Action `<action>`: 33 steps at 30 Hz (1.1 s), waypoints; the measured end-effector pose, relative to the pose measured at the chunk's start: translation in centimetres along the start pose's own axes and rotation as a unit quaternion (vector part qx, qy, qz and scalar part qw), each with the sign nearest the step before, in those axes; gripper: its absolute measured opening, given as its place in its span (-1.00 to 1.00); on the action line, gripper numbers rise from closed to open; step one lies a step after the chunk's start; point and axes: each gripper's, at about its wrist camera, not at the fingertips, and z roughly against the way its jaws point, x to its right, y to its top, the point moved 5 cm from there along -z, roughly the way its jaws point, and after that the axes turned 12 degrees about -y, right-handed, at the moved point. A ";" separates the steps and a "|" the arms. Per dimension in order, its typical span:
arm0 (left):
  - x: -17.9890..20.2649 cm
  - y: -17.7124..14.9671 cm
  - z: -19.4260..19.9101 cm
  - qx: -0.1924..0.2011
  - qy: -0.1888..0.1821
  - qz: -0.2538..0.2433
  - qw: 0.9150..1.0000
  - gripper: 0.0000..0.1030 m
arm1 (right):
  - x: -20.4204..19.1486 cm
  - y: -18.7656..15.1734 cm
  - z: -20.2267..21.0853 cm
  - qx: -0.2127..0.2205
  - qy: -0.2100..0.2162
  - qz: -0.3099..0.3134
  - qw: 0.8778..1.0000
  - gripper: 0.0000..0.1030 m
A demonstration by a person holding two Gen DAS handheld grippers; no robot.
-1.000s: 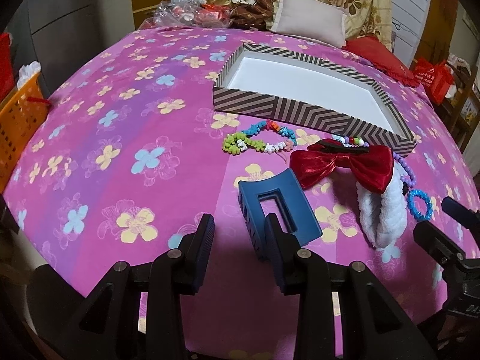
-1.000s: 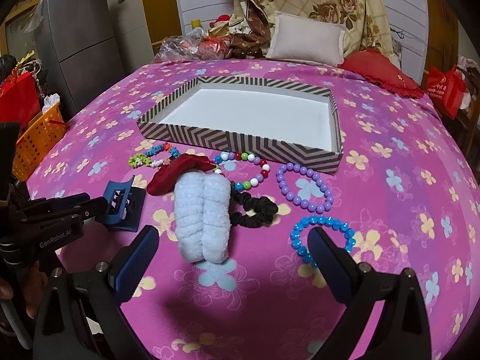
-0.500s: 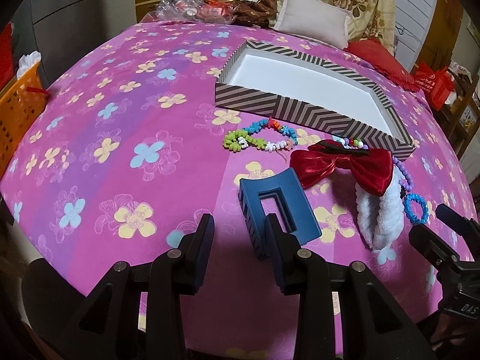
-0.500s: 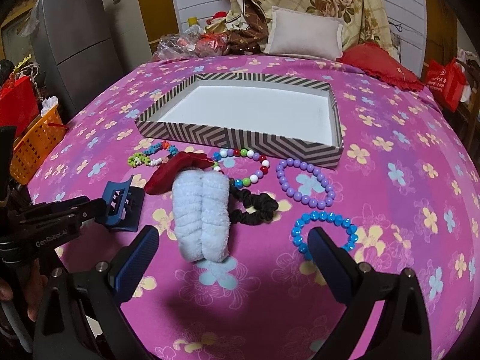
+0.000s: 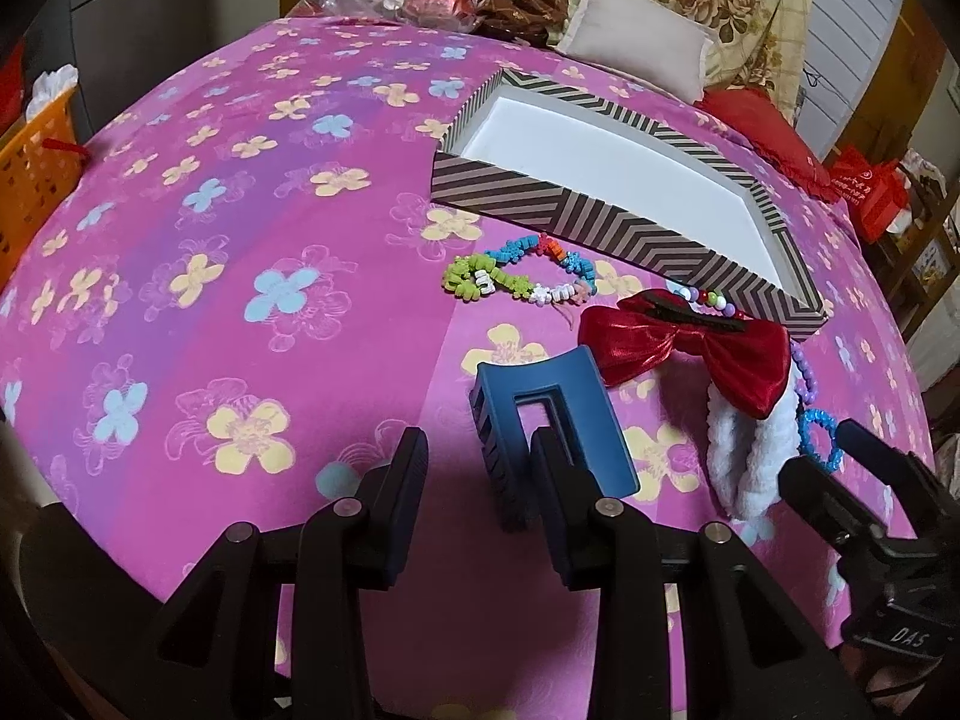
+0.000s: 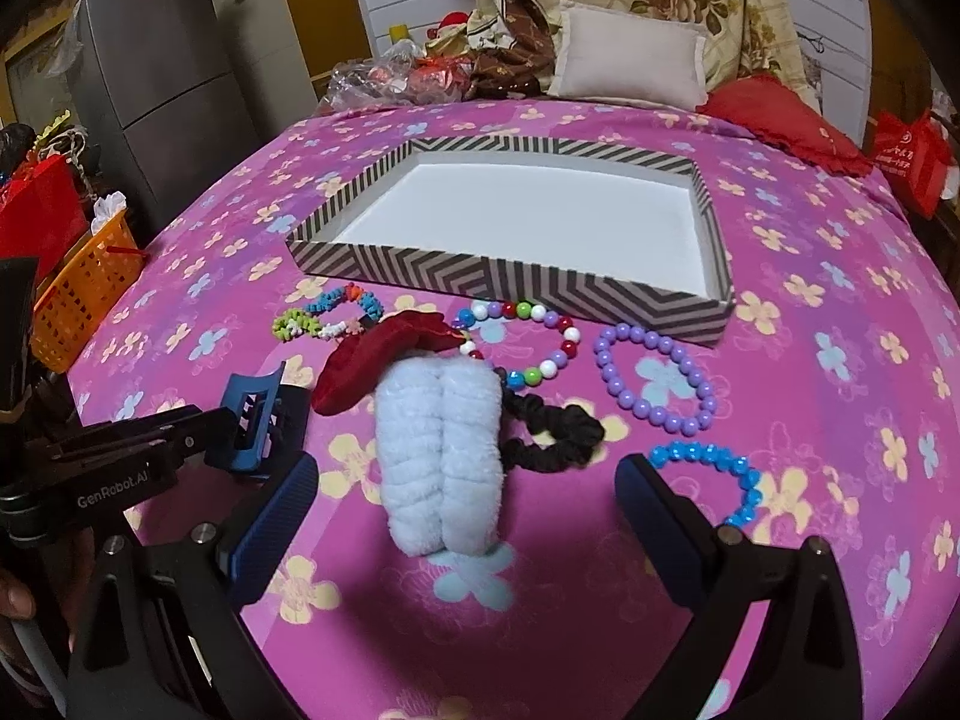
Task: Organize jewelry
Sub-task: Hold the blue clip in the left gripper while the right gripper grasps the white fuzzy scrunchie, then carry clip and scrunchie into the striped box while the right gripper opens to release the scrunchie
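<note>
A striped box (image 5: 558, 213) (image 6: 516, 291) with a white inside lies on the pink flowered bed. In front of it lie a colourful bracelet (image 5: 516, 279), a red bow (image 5: 690, 351), a blue claw clip (image 5: 552, 420) (image 6: 252, 420), a white fluffy band (image 6: 441, 456), a black scrunchie (image 6: 552, 432), a mixed bead bracelet (image 6: 528, 342), a purple one (image 6: 654, 378) and a blue one (image 6: 714, 480). My left gripper (image 5: 480, 492) is open, its jaws around the clip's near edge. My right gripper (image 6: 465, 516) is wide open just before the white band.
An orange basket (image 6: 84, 294) stands off the bed's left side. Pillows (image 6: 630, 60) and a heap of bags (image 6: 408, 75) lie at the far end. A red bag (image 6: 912, 156) hangs at the right.
Both grippers have edged slightly forward and lower toward the items. Nothing has been grasped or moved.
</note>
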 end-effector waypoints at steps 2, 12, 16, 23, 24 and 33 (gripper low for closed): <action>-0.1 0.1 -0.2 -0.001 -0.001 0.003 1.000 -0.36 | -0.2 -0.1 -0.4 -0.006 0.004 0.000 1.000 0.96; -0.4 0.2 -1.7 -0.024 -0.016 0.021 0.999 -0.36 | -1.0 0.0 -1.7 -0.014 0.009 0.007 1.000 0.84; -0.2 0.3 -2.0 -0.018 -0.016 0.013 1.000 -0.36 | -1.0 0.0 -2.2 -0.019 0.019 0.002 1.000 0.64; -0.1 0.5 -2.2 -0.013 -0.039 0.002 0.999 -0.77 | -1.2 -0.7 -3.0 -0.033 0.033 0.006 0.999 -0.18; -0.1 0.5 -2.2 -0.011 -0.036 -0.004 0.999 -0.78 | -1.2 -0.8 -2.9 -0.031 0.033 0.008 0.999 -0.21; 0.2 1.1 -0.1 -0.001 -0.047 -0.018 0.999 -0.81 | -1.2 -0.6 0.4 -0.018 0.059 0.010 0.998 -0.26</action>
